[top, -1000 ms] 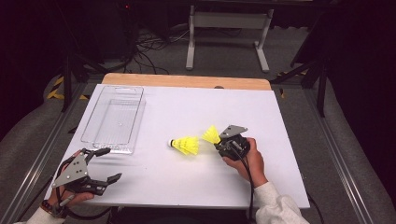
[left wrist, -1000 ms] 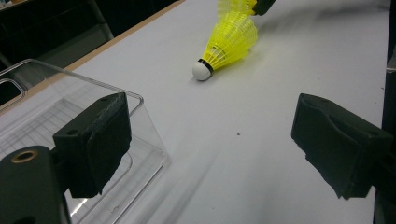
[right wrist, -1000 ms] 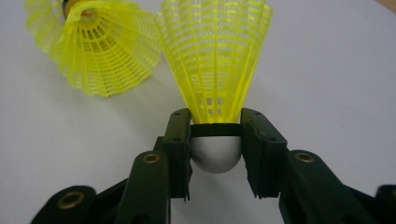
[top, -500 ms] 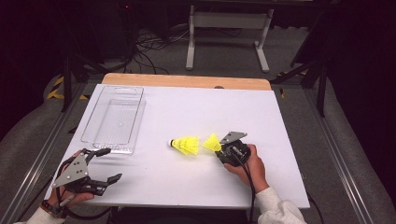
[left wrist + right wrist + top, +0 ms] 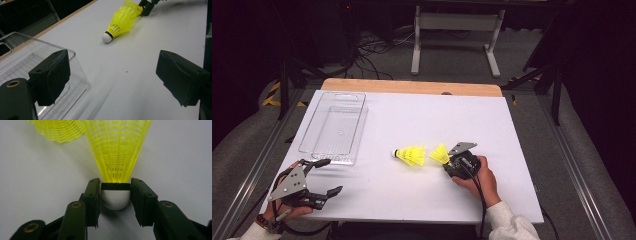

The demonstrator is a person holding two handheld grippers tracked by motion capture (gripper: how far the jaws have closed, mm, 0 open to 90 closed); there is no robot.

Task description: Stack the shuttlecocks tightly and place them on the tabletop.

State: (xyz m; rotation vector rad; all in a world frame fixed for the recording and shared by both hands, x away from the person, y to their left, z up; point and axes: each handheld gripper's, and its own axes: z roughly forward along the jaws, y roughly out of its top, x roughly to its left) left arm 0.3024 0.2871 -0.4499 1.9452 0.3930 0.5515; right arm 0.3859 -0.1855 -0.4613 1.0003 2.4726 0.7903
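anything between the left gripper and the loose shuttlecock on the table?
Nothing. In the left gripper view, bare white table runs from the open left gripper to the shuttlecock; the clear tray sits off to one side.

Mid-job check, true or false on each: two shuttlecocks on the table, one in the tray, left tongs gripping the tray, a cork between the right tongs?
1. Two yellow shuttlecocks are on the table. True: the free shuttlecock and the second shuttlecock lie close together.
2. The clear tray holds a shuttlecock. False: nothing lies in it.
3. The left tongs grip the tray's corner. False: they stand open beside it, holding nothing.
4. A cork sits between the jaws of the right tongs. True: the second shuttlecock's. The jaws have just been opening; whether the pads press on it is unclear.
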